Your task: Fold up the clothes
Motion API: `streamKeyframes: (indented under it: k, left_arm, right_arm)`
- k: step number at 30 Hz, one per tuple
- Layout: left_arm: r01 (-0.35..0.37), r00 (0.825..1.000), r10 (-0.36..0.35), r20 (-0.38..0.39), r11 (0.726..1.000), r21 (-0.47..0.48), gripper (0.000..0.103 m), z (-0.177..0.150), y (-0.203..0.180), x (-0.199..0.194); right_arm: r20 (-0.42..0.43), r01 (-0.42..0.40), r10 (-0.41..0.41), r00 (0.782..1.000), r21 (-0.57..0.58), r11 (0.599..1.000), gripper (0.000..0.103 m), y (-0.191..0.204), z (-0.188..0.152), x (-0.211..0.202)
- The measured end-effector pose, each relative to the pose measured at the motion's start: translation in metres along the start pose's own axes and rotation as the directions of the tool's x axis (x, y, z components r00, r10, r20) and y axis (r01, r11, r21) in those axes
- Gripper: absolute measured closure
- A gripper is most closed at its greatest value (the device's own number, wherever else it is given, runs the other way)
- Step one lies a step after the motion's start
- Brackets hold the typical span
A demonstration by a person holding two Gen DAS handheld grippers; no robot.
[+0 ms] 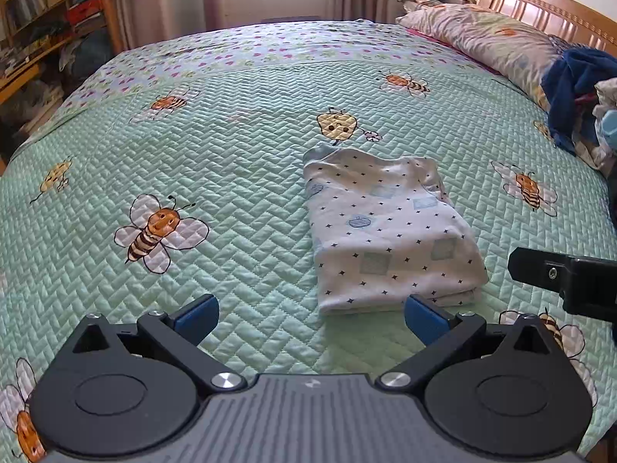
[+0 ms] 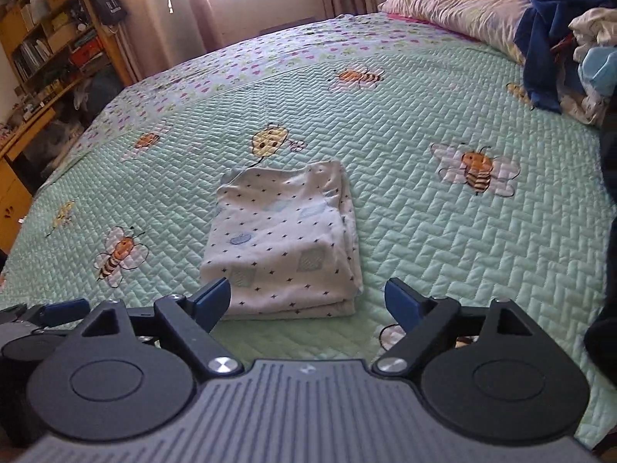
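Observation:
A white garment with small dark stars and pale blue patches (image 1: 389, 231) lies folded into a neat rectangle on the green quilted bedspread (image 1: 239, 177). It also shows in the right wrist view (image 2: 285, 243). My left gripper (image 1: 311, 318) is open and empty, just short of the fold's near edge. My right gripper (image 2: 307, 303) is open and empty, also just short of that near edge. Part of the right gripper shows at the right of the left wrist view (image 1: 567, 276).
A pile of unfolded clothes, dark blue and white (image 2: 567, 46), lies at the right by the pillow (image 2: 455, 7). A wooden headboard (image 1: 547, 4) is behind it. Shelves (image 2: 50, 34) and curtains stand beyond the bed's far side.

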State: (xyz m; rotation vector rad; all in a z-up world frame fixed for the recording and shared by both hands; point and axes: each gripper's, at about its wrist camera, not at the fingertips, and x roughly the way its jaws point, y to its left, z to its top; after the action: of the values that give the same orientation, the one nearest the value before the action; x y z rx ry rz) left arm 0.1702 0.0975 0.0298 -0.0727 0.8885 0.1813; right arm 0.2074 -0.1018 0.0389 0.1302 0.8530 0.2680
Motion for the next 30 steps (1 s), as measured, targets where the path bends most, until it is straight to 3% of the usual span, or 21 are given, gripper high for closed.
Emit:
streamKeyframes:
  k: [9, 14, 21, 24, 26, 28, 30]
  left_arm:
    - [-0.064, 0.994, 0.065, 0.090, 0.998, -0.014, 0.001, 0.009, -0.002, -0.033]
    - [-0.060, 0.992, 0.062, 0.112, 0.998, -0.029, 0.001, 0.005, -0.002, -0.045]
    - [-0.022, 0.999, 0.023, 0.047, 1.000, -0.010, 0.001, -0.012, -0.003, -0.025]
    - [0.014, 1.000, -0.014, 0.017, 1.000, 0.023, 0.001, -0.015, -0.001, -0.002]
    - [0.073, 0.997, -0.074, 0.008, 0.996, 0.051, 0.001, -0.012, 0.007, 0.017]
    - [0.158, 0.987, -0.160, 0.017, 0.984, 0.081, 0.001, -0.004, 0.022, 0.040]
    - [0.263, 0.965, -0.263, -0.003, 0.962, 0.067, 0.001, 0.008, 0.042, 0.069]
  right_arm:
    - [0.042, 0.030, -0.028, 0.999, -0.056, 0.998, 0.016, 0.011, -0.006, -0.020]
    - [0.076, 0.037, -0.032, 0.997, -0.057, 0.998, 0.015, 0.014, -0.014, -0.035]
    - [0.050, 0.029, -0.026, 0.998, -0.049, 0.998, 0.015, 0.009, -0.023, -0.032]
    - [0.030, -0.052, 0.053, 0.998, -0.031, 0.998, 0.015, -0.001, -0.023, -0.018]
    - [0.001, -0.163, 0.163, 0.987, 0.010, 0.987, 0.015, -0.018, -0.019, 0.001]
    - [-0.028, -0.291, 0.294, 0.955, 0.072, 0.954, 0.015, -0.041, -0.014, 0.025]
    - [-0.052, -0.431, 0.445, 0.894, 0.171, 0.886, 0.015, -0.074, -0.005, 0.058]
